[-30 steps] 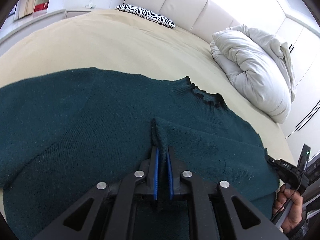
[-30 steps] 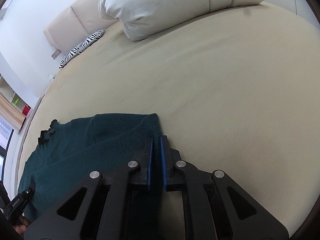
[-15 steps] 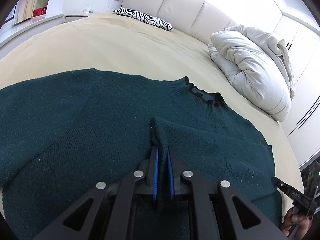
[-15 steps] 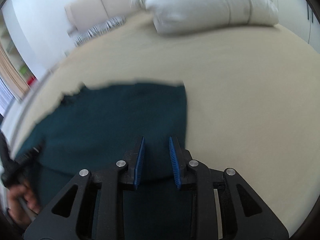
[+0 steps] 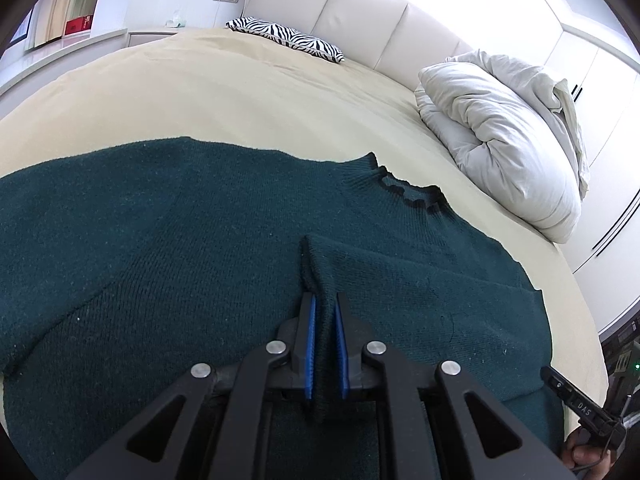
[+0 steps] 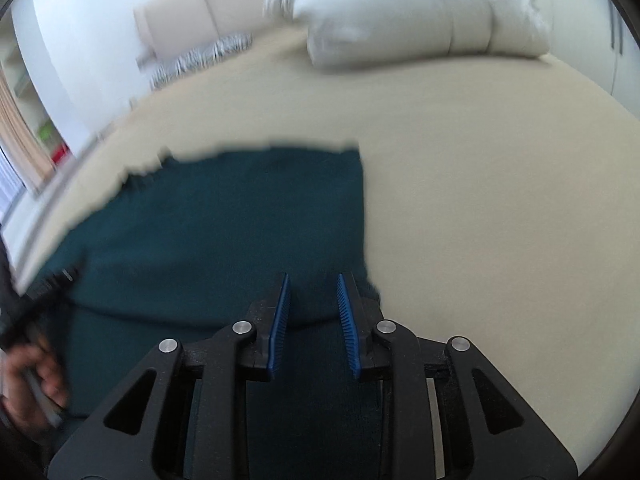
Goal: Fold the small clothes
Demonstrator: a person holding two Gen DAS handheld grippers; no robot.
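Note:
A dark green knit sweater (image 5: 168, 232) lies spread on the beige bed (image 5: 240, 92), its ruffled collar (image 5: 408, 192) toward the headboard. A sleeve (image 5: 400, 280) is folded across the body. My left gripper (image 5: 325, 300) is shut on the cuff end of that folded sleeve. In the blurred right wrist view the sweater (image 6: 224, 220) lies flat with its folded side edge at the right. My right gripper (image 6: 312, 280) is open above the sweater and holds nothing.
A rumpled white duvet (image 5: 508, 132) lies at the bed's right side, also in the right wrist view (image 6: 416, 12). A zebra-striped pillow (image 5: 288, 38) sits by the padded headboard (image 5: 360, 8). The other hand (image 6: 28, 380) shows at the left edge.
My right gripper has opened, let go of the sweater's edge and drawn back and up. My left gripper stays shut on the sleeve and has hardly moved.

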